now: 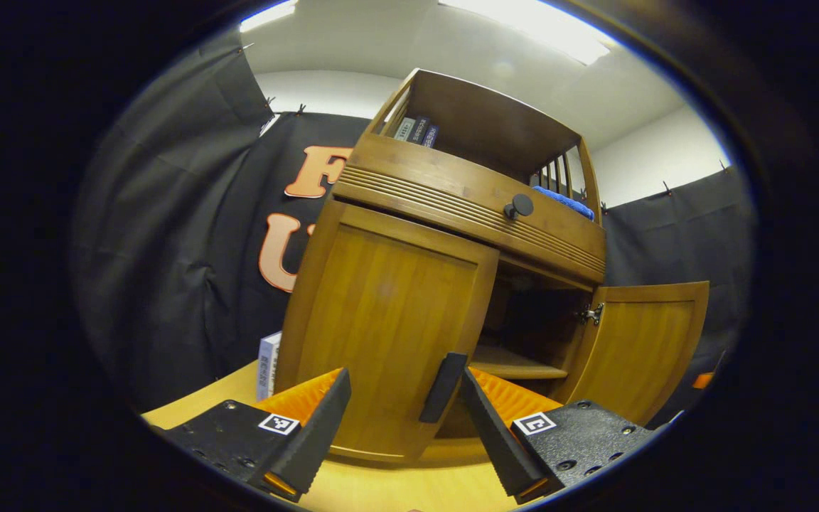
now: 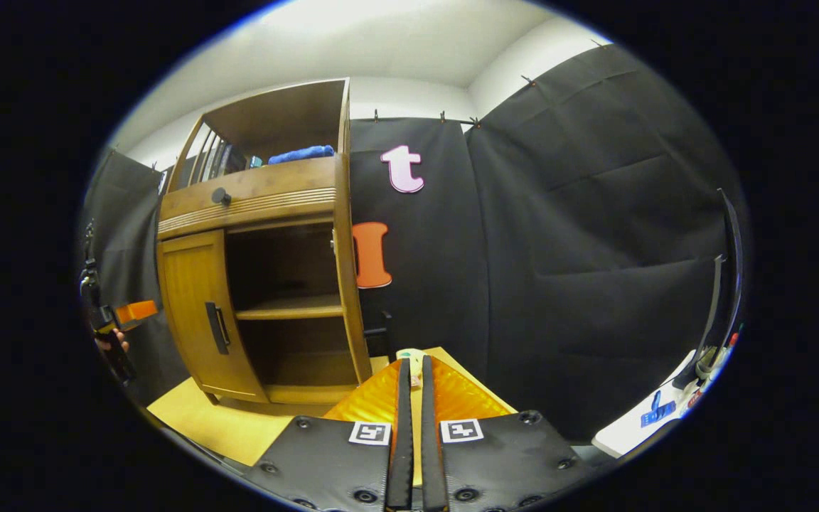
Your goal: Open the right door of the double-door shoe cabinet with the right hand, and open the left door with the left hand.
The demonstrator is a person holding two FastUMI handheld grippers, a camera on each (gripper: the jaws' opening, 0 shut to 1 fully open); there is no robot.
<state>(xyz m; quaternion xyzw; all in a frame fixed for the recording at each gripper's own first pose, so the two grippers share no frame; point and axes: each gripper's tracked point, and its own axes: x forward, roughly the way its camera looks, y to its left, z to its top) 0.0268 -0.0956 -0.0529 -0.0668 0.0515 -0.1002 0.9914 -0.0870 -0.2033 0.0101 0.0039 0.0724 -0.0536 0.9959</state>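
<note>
The wooden shoe cabinet [image 1: 409, 185] stands on a yellow tabletop [image 1: 381, 487]. Its left door [image 1: 381, 320] is closed, with a dark vertical handle [image 1: 443, 387] at its inner edge. My left gripper [image 1: 402, 380] is open right in front of that door, and the handle shows between the fingers, close to the right finger [image 1: 484, 419]. The right door [image 1: 640, 348] is swung wide open, baring an inner shelf [image 1: 516, 363]. In the right gripper view my right gripper [image 2: 413, 364] is shut on nothing, low and to the right of the open compartment [image 2: 288, 306]. The left door [image 2: 196, 313] there is closed.
A drawer with a round knob [image 1: 518, 206] sits above the doors. The top shelf holds books [image 1: 416, 131] and a blue cloth [image 1: 566, 200]. A white box [image 1: 267, 366] stands left of the cabinet. A white surface with small items [image 2: 655, 412] lies at the far right. A hand holding the left gripper [image 2: 107, 323] shows.
</note>
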